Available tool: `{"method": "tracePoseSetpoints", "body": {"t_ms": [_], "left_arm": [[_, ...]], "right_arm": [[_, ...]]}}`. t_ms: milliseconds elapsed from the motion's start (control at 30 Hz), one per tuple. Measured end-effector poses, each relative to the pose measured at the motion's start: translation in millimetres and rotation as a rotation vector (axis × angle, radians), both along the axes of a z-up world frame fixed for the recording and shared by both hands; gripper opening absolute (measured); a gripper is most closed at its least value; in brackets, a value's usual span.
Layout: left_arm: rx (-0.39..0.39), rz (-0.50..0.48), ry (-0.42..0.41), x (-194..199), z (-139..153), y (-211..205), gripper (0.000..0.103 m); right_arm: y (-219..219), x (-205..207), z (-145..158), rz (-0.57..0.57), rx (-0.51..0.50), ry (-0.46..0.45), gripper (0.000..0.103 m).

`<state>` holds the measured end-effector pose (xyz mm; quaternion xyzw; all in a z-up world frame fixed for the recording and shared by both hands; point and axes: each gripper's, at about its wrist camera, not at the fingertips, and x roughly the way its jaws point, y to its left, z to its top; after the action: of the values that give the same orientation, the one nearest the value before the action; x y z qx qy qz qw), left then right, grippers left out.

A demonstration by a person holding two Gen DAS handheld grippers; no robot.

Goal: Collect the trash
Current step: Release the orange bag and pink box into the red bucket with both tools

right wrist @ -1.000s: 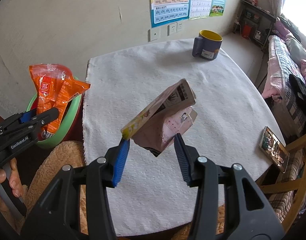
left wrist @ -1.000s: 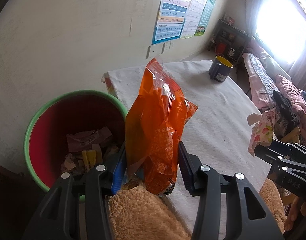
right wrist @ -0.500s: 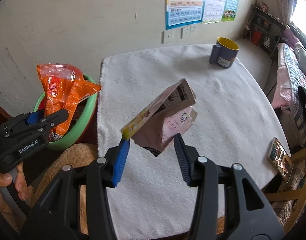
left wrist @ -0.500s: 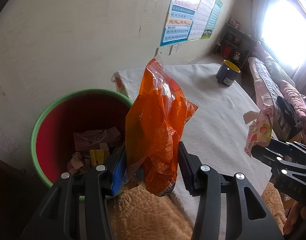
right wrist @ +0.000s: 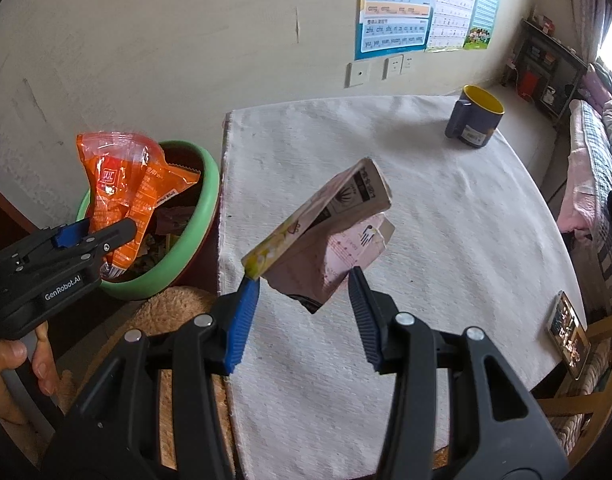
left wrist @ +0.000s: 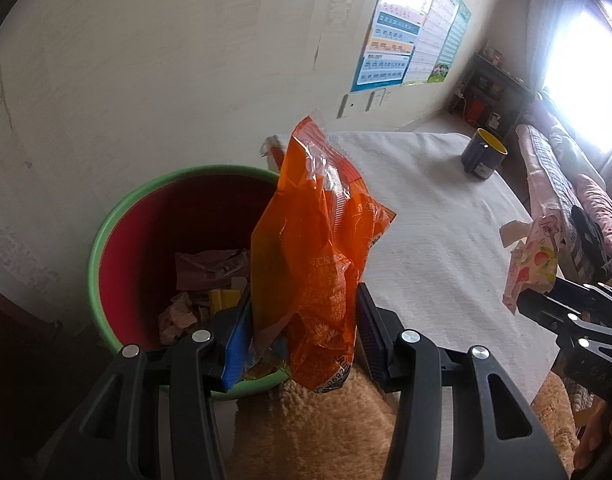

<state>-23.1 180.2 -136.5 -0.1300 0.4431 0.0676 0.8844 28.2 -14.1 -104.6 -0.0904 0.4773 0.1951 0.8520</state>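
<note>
My left gripper (left wrist: 302, 320) is shut on an orange snack bag (left wrist: 317, 248), held upright over the near right rim of a red bin with a green rim (left wrist: 118, 216); the bin holds several wrappers. In the right wrist view the orange bag (right wrist: 126, 192) hangs over the bin (right wrist: 202, 216) in the left gripper (right wrist: 106, 236). My right gripper (right wrist: 302, 284) is shut on a crushed pink carton (right wrist: 337, 232), held above the white tablecloth (right wrist: 425, 208). The carton (left wrist: 531, 264) also shows at the right of the left wrist view.
A blue mug with a yellow inside (right wrist: 475, 122) stands at the table's far right. A phone (right wrist: 567, 332) lies at the near right edge. A tan fluffy cushion (left wrist: 317, 432) lies below the bin. A wall with posters is behind; a bed is at the right.
Both grippers have shifted left toward the bin, each still holding its item. The orange bag now hangs over the bin's rim.
</note>
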Motion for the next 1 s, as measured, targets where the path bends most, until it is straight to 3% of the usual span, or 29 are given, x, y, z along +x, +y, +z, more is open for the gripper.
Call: {"method": "tracePoseSetpoints", "body": {"t_ms": [467, 900, 1000], "left_arm": [[0.024, 0.109, 0.019, -13, -8, 38, 0.046], [0.081, 0.199, 0.060, -23, -16, 73, 0.047], [0.084, 0.212, 0.076, -23, -19, 76, 0.052]], "right_arm": [[39, 5, -6, 0.078, 0.022, 0.027, 0.045], [114, 8, 2, 0.216, 0.083, 0.036, 0.045], [122, 6, 1, 0.239, 0.080, 0.036, 0.047]]}}
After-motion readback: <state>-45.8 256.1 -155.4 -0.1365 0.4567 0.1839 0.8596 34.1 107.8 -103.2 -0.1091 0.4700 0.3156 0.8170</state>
